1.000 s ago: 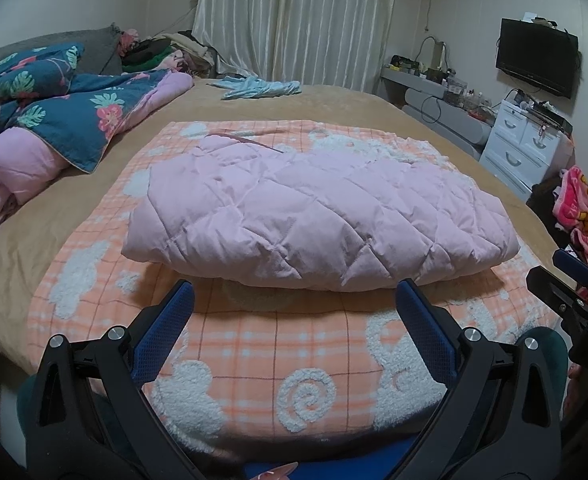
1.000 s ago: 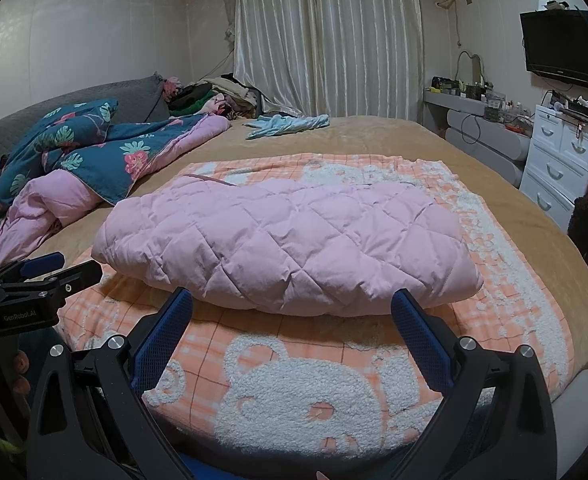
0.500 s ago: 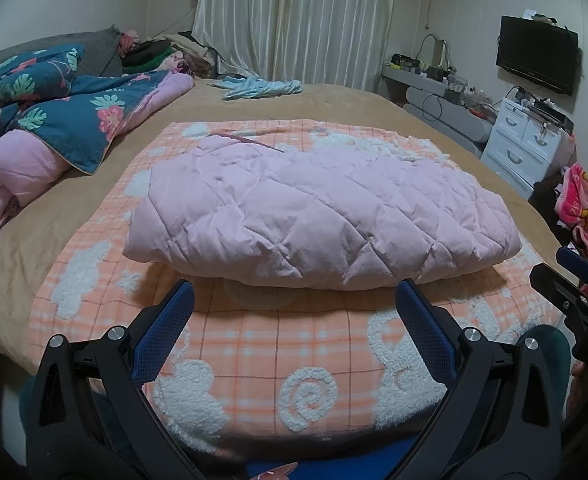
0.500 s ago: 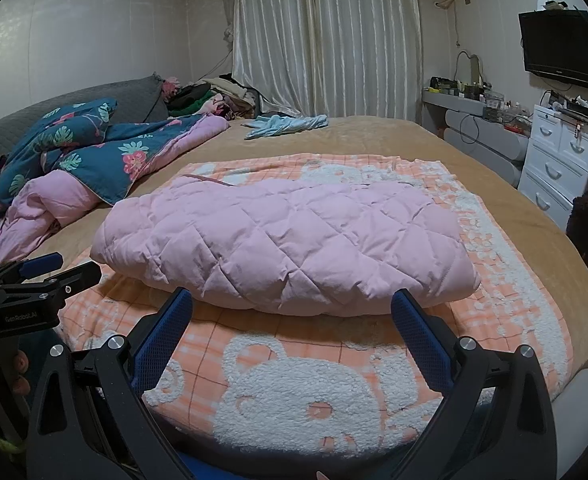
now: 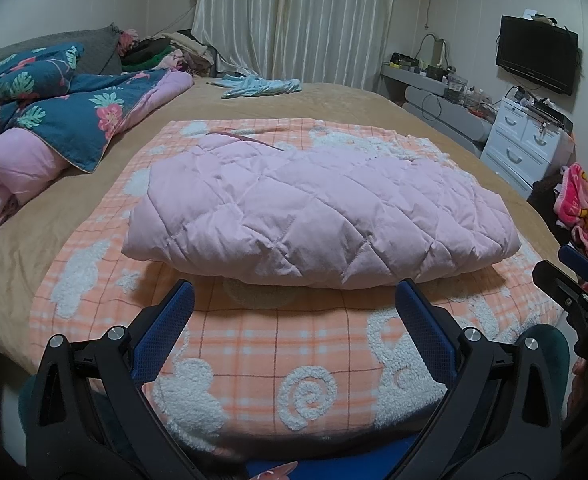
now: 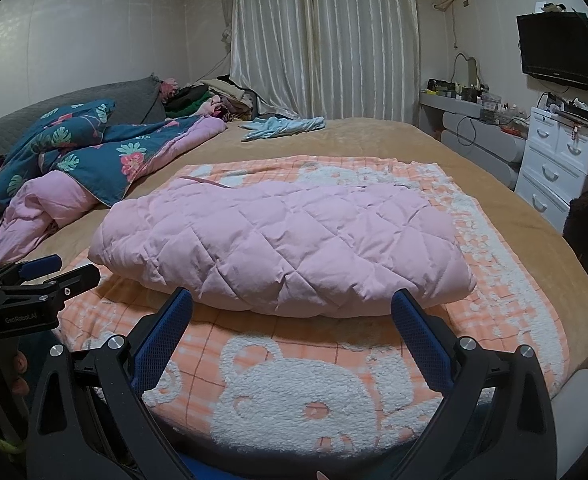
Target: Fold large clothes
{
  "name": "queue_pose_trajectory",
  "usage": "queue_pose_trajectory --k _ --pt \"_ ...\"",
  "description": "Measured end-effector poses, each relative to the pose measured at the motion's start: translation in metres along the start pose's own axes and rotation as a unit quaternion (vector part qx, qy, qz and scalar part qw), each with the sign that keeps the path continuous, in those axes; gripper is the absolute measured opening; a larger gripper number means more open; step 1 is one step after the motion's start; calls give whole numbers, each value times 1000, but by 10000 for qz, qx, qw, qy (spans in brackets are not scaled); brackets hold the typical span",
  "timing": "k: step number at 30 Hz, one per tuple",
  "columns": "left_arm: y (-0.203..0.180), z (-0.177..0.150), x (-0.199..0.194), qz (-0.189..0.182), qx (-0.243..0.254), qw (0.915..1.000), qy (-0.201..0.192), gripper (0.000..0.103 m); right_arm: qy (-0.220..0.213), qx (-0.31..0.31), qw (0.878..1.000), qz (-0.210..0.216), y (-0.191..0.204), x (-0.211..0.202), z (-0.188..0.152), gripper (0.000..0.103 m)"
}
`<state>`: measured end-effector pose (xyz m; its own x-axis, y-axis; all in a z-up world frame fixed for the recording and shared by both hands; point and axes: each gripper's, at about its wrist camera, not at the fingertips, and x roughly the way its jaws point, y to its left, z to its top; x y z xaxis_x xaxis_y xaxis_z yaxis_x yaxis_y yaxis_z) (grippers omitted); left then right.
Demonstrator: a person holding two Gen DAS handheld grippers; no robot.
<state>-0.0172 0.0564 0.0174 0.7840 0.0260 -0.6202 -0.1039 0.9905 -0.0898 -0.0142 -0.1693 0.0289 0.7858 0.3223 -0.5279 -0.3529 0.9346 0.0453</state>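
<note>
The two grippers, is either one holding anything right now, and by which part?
Nothing is held. The left gripper and right gripper are both open, short of the folded pink quilted garment lying on the orange checked blanket.

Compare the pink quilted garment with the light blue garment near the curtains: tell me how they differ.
The pink quilted garment is folded into a thick, tidy bundle; the light blue garment lies loose and crumpled. The pink one rests on the orange checked blanket, near both hand-held grippers; the blue one lies straight on the tan bedspread, at the far end. The pink one looks bulkier. Neither is being held.
</note>
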Motion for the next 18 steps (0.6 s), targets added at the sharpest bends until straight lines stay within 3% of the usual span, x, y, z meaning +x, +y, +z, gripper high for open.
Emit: queue_pose_trajectory --k 11,15,18 --pt "10 0 4 -45 -132 9998 173 94 -112 -21 9988 -475 -7 -7 3 99" --pt "16 5 12 80 -231 9996 172 94 -194 231 9962 -813 -34 -13 1 99" --pt "40 17 27 132 -517 9984 210 94 -258 545 9907 -1216 -77 -21 -4 99"
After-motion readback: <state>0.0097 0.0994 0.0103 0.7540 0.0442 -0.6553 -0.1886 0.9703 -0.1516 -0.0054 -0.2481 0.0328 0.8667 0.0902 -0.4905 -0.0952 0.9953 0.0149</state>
